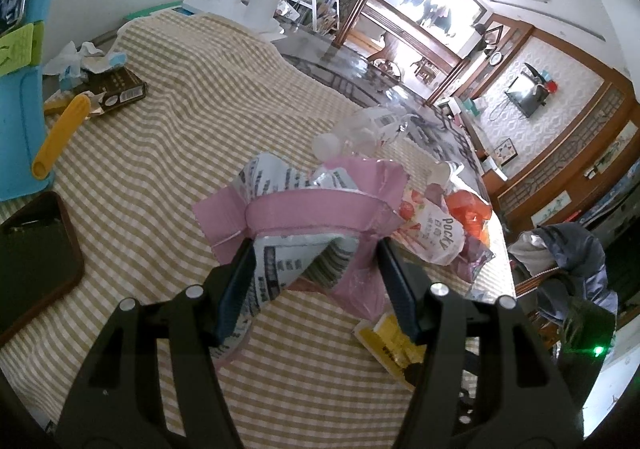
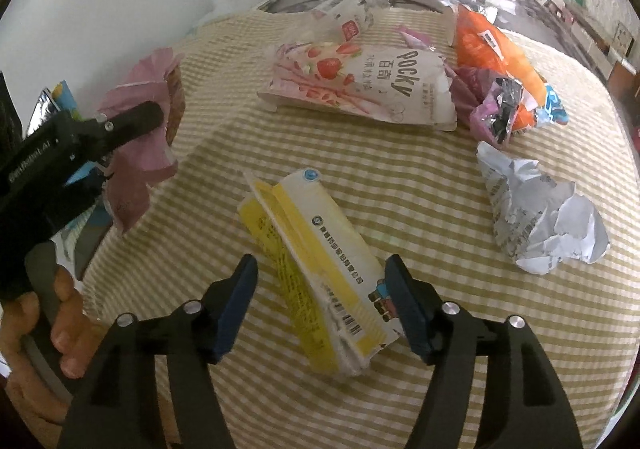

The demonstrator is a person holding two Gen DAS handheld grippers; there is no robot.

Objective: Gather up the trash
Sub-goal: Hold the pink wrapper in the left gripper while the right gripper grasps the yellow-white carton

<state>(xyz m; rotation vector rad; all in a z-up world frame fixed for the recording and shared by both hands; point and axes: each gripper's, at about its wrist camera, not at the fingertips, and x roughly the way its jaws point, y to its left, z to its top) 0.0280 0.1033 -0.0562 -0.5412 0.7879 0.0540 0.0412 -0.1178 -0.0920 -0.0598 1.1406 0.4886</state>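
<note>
Left claw [image 1: 316, 285] clamps the rim of the pink plastic trash bag [image 1: 320, 209], mouth held up for loading. Right claw [image 2: 320, 305] half-open, straddling the flattened yellow-and-white carton [image 2: 320, 273] lying on the checked-cloth bench [image 2: 440, 209], not yet gripped.

Around the yellow carton [image 2: 320, 277] the checked cloth [image 2: 360, 177] lies bare at twelve o'clock, open for passing. The Pocky bag [image 2: 360, 89] blocks farther on, crumpled foil [image 2: 536, 209] crowds three o'clock, and the pink bag [image 2: 140, 137] with the left gripper [image 2: 132, 121] stands at ten.
</note>
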